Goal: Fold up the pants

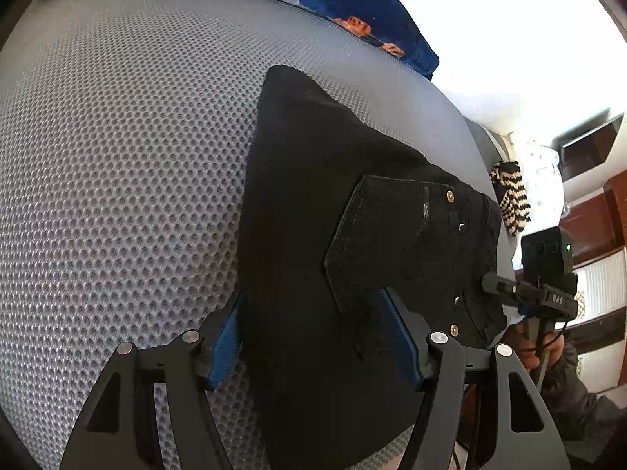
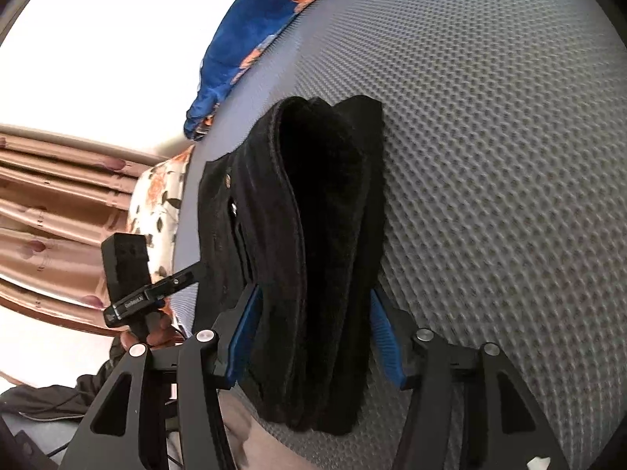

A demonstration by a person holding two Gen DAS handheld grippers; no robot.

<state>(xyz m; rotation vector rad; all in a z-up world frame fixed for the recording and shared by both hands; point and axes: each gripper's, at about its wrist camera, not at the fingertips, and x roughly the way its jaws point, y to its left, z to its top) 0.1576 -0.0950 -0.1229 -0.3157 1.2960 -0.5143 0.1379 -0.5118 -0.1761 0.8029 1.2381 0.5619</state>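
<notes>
The black pants (image 1: 352,235) lie folded in a thick stack on a grey mesh mattress (image 1: 117,176), back pocket and rivets facing up. My left gripper (image 1: 313,337) is open, its blue-padded fingers (image 1: 225,337) straddling one edge of the stack. My right gripper (image 2: 313,337) is open, its fingers (image 2: 245,325) on either side of the opposite edge of the pants (image 2: 313,235), where the folded layers show. Each gripper appears in the other's view, at the stack's side (image 1: 505,288) (image 2: 188,272).
A blue floral blanket (image 1: 352,4) lies at the mattress's far end, also in the right wrist view (image 2: 254,39). A black-and-white striped cloth (image 1: 509,199) sits beside the bed. A floral pillow (image 2: 156,203) and pink curtains (image 2: 58,211) are to the other side.
</notes>
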